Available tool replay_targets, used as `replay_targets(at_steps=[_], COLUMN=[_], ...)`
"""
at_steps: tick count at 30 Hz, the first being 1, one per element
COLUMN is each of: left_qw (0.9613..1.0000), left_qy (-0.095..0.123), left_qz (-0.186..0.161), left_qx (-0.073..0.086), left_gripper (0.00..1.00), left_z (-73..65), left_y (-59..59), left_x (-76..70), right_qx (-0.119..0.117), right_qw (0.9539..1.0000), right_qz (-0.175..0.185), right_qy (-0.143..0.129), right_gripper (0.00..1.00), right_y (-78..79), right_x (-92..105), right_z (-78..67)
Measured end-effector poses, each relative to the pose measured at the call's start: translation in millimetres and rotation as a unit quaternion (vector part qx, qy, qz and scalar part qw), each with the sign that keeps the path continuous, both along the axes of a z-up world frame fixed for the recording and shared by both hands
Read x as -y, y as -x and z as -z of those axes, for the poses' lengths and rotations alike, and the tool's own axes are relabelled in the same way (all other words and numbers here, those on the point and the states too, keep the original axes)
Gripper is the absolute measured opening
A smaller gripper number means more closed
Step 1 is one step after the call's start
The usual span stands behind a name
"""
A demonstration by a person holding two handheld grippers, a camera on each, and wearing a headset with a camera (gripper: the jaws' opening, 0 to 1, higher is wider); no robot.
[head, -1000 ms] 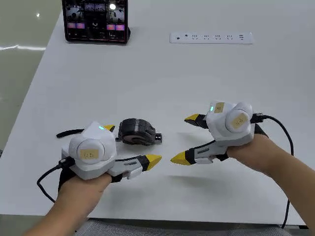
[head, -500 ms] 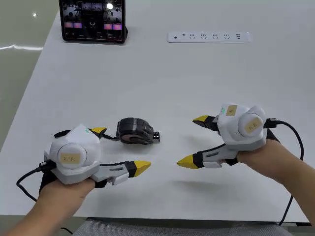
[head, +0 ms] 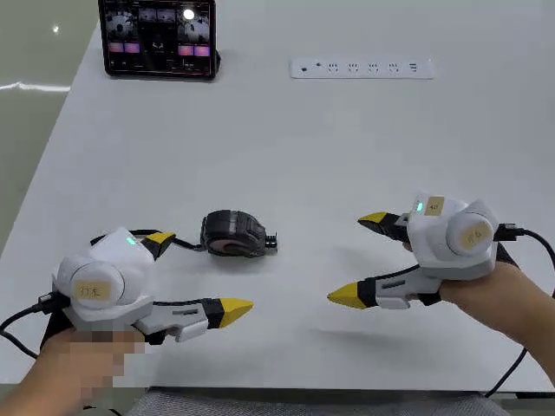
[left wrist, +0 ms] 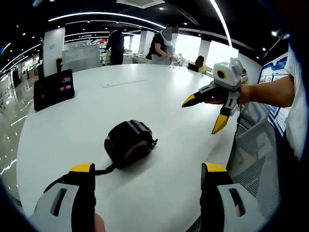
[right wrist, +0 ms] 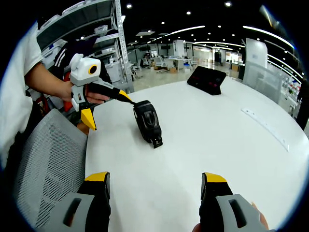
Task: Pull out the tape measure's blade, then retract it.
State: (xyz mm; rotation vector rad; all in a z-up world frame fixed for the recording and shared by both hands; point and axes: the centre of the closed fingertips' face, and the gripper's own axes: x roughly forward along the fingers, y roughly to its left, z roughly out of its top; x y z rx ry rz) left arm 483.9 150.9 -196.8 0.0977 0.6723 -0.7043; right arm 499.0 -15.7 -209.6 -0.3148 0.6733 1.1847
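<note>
Tape measure (head: 232,233) and two hand-held grippers on a white table (head: 286,147). Nearest the front edge, the left gripper (head: 198,270) is held toward the front-left corner and the right gripper (head: 361,258) toward the front-right, both low over the surface. Each has its jaws spread wide with nothing held between them, and the yellow tips are turned inward toward each other. A little farther from the front edge the black case is seen lying on its side, nearer the left gripper and well apart from the right. The blade is wound in, so that only the end hook (head: 270,243) is seen at the case mouth. Because the hook is turned toward the right gripper, that gripper is judged suited to pinching it while the left one steadies the case. A black strap (head: 186,245) is trailed from the case toward the left gripper's far jaw; whether it is touched there cannot be told. At the far edge a white power strip (head: 360,67) is laid flat and a dark tablet (head: 158,36) is propped upright toward the far-left corner, both well apart from the work, leaving room for the blade to be drawn out.
</note>
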Motion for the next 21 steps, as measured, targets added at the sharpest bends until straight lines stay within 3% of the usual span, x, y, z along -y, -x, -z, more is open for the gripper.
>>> replay_targets(at_steps=[4, 10, 21], left_qw=[0.9999, 0.9999, 0.9997], left_qy=[-0.003, 0.011, -0.001], left_qz=[0.011, 0.011, 0.024], left_qx=[0.003, 0.007, -0.002], left_gripper=[0.92, 0.98, 0.99], left_z=[-4.2, -12.1, -10.6], left_y=[2.6, 4.4, 14.5], left_x=[-1.8, -5.6, -13.1], right_qx=[0.001, 0.003, 0.002], right_qw=[1.0, 0.9999, 0.9993], right_qz=[0.006, 0.015, 0.035], right_qy=[0.003, 0.003, 0.01], right_gripper=[0.78, 0.82, 0.89], right_y=[2.0, 6.0, 16.4], right_x=[8.5, 21.4, 43.9], right_z=[-2.0, -7.2, -7.6])
